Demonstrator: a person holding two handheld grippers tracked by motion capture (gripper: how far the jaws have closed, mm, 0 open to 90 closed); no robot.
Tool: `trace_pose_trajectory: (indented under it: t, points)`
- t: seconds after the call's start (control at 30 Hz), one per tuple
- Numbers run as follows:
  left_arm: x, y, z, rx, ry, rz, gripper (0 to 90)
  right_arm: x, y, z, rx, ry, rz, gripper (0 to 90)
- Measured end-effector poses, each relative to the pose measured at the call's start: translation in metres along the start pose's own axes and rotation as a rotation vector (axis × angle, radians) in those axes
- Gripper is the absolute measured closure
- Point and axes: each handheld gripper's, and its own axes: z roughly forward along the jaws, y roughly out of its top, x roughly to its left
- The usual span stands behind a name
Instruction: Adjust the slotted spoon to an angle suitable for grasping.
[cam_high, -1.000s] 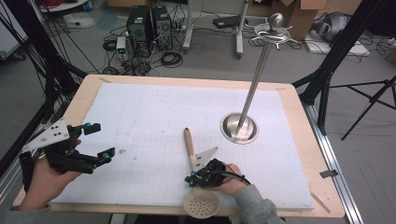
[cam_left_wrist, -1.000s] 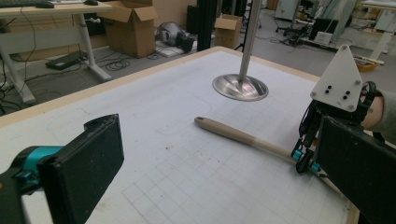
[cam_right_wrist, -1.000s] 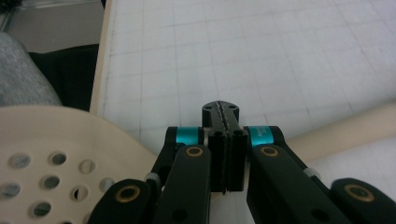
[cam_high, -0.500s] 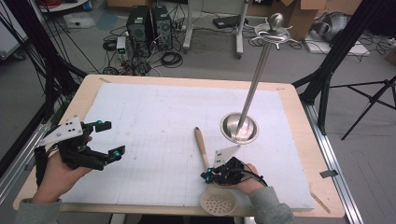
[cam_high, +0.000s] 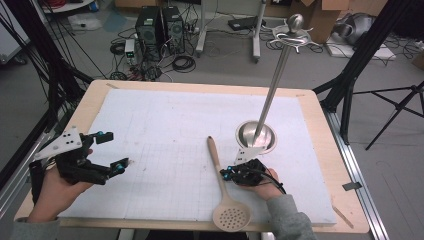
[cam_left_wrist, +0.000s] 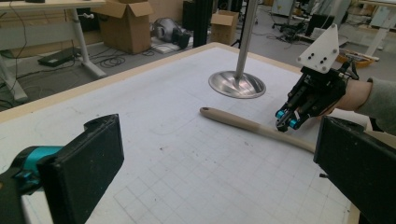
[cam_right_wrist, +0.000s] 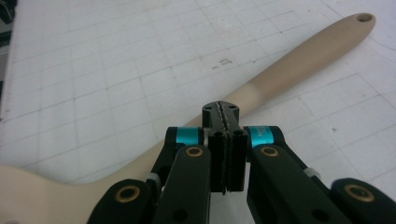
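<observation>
A beige slotted spoon (cam_high: 216, 160) lies on the white gridded mat (cam_high: 165, 130), round head near the front edge, handle pointing away. My right gripper (cam_high: 226, 173) is shut, its tips right at the handle's right side. In the right gripper view the jaws (cam_right_wrist: 221, 112) press together with nothing between them, and the spoon handle (cam_right_wrist: 299, 56) runs across just beyond the tips. My left gripper (cam_high: 114, 150) is held open over the mat's left side, well apart from the spoon. The left gripper view shows its wide-apart jaws (cam_left_wrist: 219, 168), the spoon (cam_left_wrist: 233, 120) and the right gripper (cam_left_wrist: 286, 122).
A metal stand with a round base (cam_high: 256, 136) and a tall pole (cam_high: 272, 90) rises just behind the right gripper. The mat sits on a wooden table (cam_high: 320, 130) with a bare border. Cables, computer cases and boxes lie on the floor beyond.
The right gripper and the spoon have shifted to the right, toward the stand base. The left gripper has moved right and a little forward, staying open.
</observation>
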Motion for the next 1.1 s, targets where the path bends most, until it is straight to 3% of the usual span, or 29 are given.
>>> trace_pose_trajectory:
  t: [0.2, 0.5, 0.83, 1.1]
  points:
    - [0.001, -0.006, -0.014, 0.004, 0.034, -0.007, 2.0, -0.006, 0.004, 0.007, -0.005, 0.012, 0.001, 90.0]
    - [0.003, -0.012, -0.043, -0.009, 0.092, -0.022, 2.0, -0.004, 0.028, 0.033, 0.007, 0.052, -0.073, 90.0]
    - [0.003, -0.016, -0.059, -0.013, 0.129, -0.031, 2.0, 0.008, 0.047, 0.056, 0.012, 0.122, -0.145, 90.0]
    - [0.004, -0.016, -0.057, -0.006, 0.120, -0.027, 2.0, 0.011, 0.051, 0.046, -0.017, 0.116, -0.140, 90.0]
